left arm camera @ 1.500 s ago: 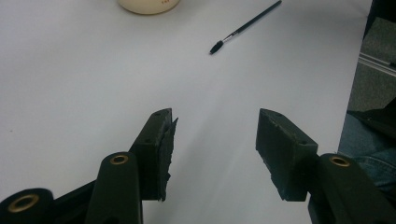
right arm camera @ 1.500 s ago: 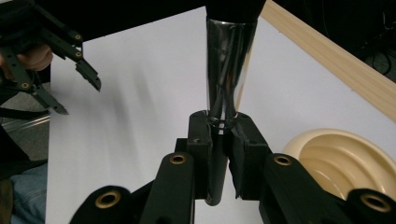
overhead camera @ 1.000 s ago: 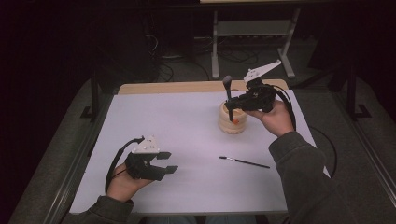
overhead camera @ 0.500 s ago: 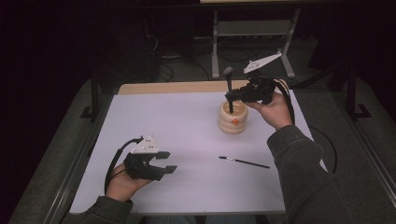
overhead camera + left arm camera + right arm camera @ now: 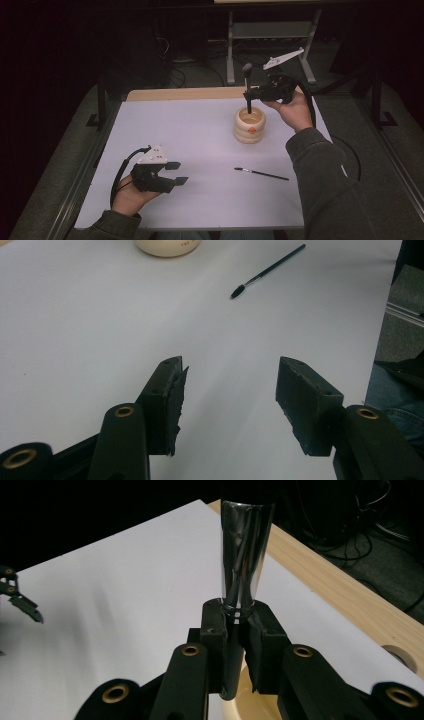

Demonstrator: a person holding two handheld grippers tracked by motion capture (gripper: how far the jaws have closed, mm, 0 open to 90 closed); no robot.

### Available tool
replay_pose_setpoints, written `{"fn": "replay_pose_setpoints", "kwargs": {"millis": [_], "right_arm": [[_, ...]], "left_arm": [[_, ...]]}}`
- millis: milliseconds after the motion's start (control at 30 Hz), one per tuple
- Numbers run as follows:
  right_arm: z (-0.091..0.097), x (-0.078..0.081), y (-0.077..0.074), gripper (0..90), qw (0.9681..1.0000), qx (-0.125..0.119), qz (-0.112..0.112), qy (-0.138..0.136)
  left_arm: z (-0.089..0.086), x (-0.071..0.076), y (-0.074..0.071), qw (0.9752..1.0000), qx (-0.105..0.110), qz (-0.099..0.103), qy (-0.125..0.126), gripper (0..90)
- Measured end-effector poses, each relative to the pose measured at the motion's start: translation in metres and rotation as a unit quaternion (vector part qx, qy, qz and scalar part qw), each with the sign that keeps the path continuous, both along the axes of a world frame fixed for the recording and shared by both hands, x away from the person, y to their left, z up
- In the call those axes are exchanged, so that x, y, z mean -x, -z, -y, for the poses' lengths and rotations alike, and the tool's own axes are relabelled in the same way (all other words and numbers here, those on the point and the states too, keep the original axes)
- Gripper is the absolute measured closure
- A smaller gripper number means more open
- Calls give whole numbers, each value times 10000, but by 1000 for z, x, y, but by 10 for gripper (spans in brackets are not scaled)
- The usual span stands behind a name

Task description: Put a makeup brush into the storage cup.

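So the right gripper [image 5: 248, 95] has its two black jaws clamped tight on a big makeup brush [image 5: 247, 87], pinching it right at the bottom of the shiny silver ferrule [image 5: 242, 555]. That ferrule is smooth, mirror-like metal and flares wider going up from the jaws. The dark handle drops straight down below the jaws, and its tip sits at the mouth of the holder [image 5: 249, 126], right underneath the claw. The fluffy dark head sticks up above the jaws, and the brush stands pretty much upright.

The holder is a squat, round cream-coloured pot with ridged, ring-like sides, a matte finish and a small orange mark on the front.

The left gripper [image 5: 175, 172] is well away from the right one, low over the white sheet [image 5: 165, 125], with its jaws spread about halfway and nothing between them. Its pads [image 5: 175, 395] look like rough black foam, kind of chewed up along the edge.

A thin black liner brush [image 5: 261, 173] lies flat on the sheet, out ahead of the left claw's jaws, well apart from them. The sheet is plain smooth white, laid on a light wooden tabletop [image 5: 180, 93].
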State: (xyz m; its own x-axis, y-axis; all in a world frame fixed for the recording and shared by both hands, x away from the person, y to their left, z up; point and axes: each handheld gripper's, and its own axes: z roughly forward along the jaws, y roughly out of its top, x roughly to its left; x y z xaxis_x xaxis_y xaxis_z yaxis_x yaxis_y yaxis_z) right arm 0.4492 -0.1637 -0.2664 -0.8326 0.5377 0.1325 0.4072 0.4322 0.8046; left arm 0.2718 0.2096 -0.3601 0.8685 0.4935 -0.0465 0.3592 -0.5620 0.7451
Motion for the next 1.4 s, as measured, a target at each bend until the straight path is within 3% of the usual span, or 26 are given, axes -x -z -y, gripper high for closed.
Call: {"fn": "replay_pose_setpoints", "kwargs": {"millis": [467,700,900,1400], "right_arm": [[5,-15,-6,786,9995,-34,-19,306],[5,-23,4,786,9986,-47,-177,489],[3,-29,13,786,9978,49,-187,633],[6,-31,32,786,9961,28,-322,819]], "left_arm": [[-1,0,-1,9999,92,19,-48,441],[-3,0,-2,10000,26,24,-22,438],[-4,0,-1,10000,48,26,-30,436],[-3,1,-1,10000,58,14,-55,430]]}}
